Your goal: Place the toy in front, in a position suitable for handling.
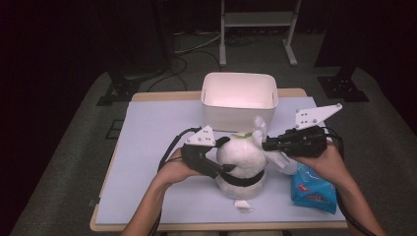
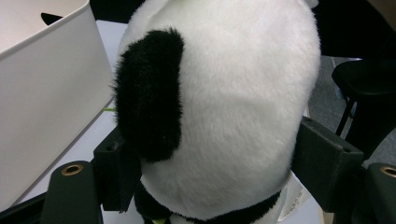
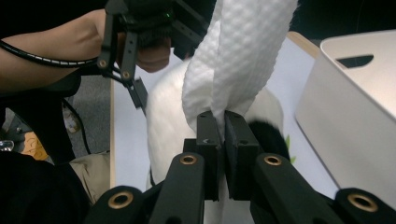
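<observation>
White plush with black patches: the stuffed panda [image 1: 242, 164] sits upright near the front middle of the pale blue table top [image 1: 147, 132], just in front of the white bin [image 1: 239, 98]. Its body is round and fluffy, with a black band around its lower part and a small white tag lying on the table at its base. In the left gripper view the fur looks thick and soft, and a black oval ear stands out on the white head.

The left gripper [image 1: 216, 167] is clamped around the toy from its left side, jaws spread wide with the pads pressing into the fur on both sides.

The right gripper [image 1: 268, 144] comes in from the other side at the toy's upper part. Its jaws are pinched tight on a white wipe [image 3: 238, 56], a quilted sheet with a dimpled pattern that stands up from the pads and hangs against the panda's head.

A blue wipe packet [image 1: 313, 189] lies flat on the table just to the right of the toy, under the person's right forearm.
</observation>
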A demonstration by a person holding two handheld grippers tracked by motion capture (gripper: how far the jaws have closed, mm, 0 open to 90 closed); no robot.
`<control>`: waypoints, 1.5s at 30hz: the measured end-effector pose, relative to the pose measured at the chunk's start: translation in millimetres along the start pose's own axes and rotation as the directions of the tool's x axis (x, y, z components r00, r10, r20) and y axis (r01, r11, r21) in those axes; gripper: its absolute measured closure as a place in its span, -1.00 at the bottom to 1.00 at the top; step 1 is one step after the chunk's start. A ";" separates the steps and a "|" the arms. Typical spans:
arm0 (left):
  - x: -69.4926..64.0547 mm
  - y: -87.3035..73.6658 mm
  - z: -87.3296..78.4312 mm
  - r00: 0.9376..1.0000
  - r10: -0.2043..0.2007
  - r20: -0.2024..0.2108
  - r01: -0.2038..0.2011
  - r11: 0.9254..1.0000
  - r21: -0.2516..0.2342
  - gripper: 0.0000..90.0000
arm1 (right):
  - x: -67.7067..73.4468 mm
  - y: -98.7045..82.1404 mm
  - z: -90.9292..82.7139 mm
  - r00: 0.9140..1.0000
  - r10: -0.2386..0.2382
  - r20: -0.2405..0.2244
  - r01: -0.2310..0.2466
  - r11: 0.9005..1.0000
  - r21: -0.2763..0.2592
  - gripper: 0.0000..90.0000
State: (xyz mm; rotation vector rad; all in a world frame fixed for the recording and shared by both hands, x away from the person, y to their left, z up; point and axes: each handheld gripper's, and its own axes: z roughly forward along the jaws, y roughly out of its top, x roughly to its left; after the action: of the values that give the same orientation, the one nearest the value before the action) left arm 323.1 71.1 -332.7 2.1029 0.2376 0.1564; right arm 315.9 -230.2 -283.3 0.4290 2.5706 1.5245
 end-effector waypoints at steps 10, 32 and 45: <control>-3.2 4.5 3.1 1.000 0.017 0.001 -0.017 1.000 0.004 -0.45 | 2.6 16.4 2.7 0.999 -0.035 0.001 0.035 0.999 0.022 0.88; -2.7 13.1 0.5 0.999 0.049 0.003 -0.049 0.999 0.010 -0.39 | -3.0 9.4 -6.0 1.000 -0.003 0.004 0.003 1.000 -0.006 0.88; -4.0 12.7 -2.6 0.999 0.054 0.009 -0.054 0.998 0.027 -0.48 | 0.1 15.7 9.3 1.000 -0.022 -0.020 0.022 0.999 0.030 0.88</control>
State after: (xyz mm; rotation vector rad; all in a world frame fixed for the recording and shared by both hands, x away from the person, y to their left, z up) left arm 320.0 65.9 -320.5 2.1380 0.1795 0.1778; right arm 320.9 -215.2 -274.1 0.3896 2.6074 1.4913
